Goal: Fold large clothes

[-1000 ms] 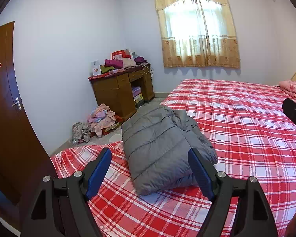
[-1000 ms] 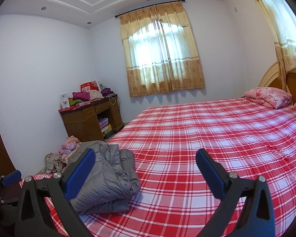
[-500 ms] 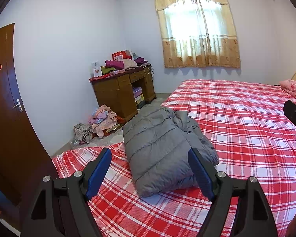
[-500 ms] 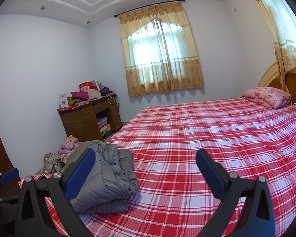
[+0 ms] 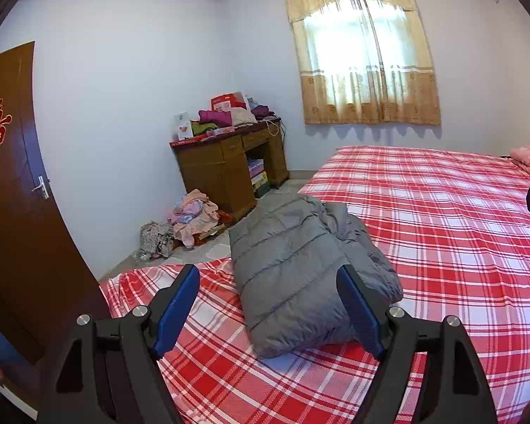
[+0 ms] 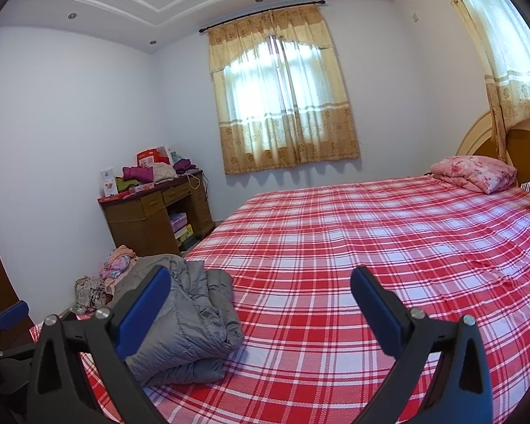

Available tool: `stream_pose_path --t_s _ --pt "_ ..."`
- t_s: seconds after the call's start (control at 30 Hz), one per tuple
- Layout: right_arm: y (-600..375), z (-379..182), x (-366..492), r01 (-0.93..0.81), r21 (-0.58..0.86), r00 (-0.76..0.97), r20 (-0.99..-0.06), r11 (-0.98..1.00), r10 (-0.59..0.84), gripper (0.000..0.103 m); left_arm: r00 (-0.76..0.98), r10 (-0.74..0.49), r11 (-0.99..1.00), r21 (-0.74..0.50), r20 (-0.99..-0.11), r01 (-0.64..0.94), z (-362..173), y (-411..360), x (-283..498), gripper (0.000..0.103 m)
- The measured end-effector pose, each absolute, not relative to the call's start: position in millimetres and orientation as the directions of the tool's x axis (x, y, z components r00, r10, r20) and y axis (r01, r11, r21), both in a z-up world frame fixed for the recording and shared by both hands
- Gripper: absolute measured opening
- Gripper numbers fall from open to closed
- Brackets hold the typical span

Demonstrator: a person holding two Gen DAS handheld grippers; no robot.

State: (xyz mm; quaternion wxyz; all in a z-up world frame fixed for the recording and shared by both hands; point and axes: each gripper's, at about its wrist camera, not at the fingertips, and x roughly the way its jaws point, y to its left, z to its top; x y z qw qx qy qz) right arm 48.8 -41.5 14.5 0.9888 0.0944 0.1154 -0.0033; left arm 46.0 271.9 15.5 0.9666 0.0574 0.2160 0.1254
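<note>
A grey quilted puffer jacket [image 5: 300, 268] lies folded in a compact bundle near the left front corner of the bed with the red plaid sheet [image 5: 459, 229]. My left gripper [image 5: 268, 289] is open and empty, held just in front of the bundle and above the sheet. In the right wrist view the jacket [image 6: 190, 321] lies at the lower left. My right gripper [image 6: 261, 289] is open and empty over the sheet [image 6: 353, 247], to the right of the jacket.
A wooden desk [image 5: 226, 166] piled with clothes and boxes stands by the left wall. Clothes lie heaped on the floor [image 5: 190, 215] beside it. A brown door [image 5: 14, 194] is at the far left. A pink pillow [image 6: 473, 173] lies by the headboard. A curtained window [image 6: 282, 95] is opposite.
Both grippers drifted slightly, so the jacket sits a little further right and lower in the left wrist view. The jacket has not moved, and both grippers stay open.
</note>
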Motion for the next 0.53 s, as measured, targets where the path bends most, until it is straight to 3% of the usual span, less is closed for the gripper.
stream_pose_path --t_s 0.2,0.53 --pt "-42 14 49 0.035 0.185 0.973 -0.232 0.982 0.009 0.103 0.88 0.198 0.98 0.092 -0.433 -0.175 15 278 52 0.08" --pt "-44 8 57 0.045 0.198 0.96 -0.28 0.979 0.012 0.103 0.864 0.261 0.963 0.173 -0.431 -0.204 9 274 59 0.08"
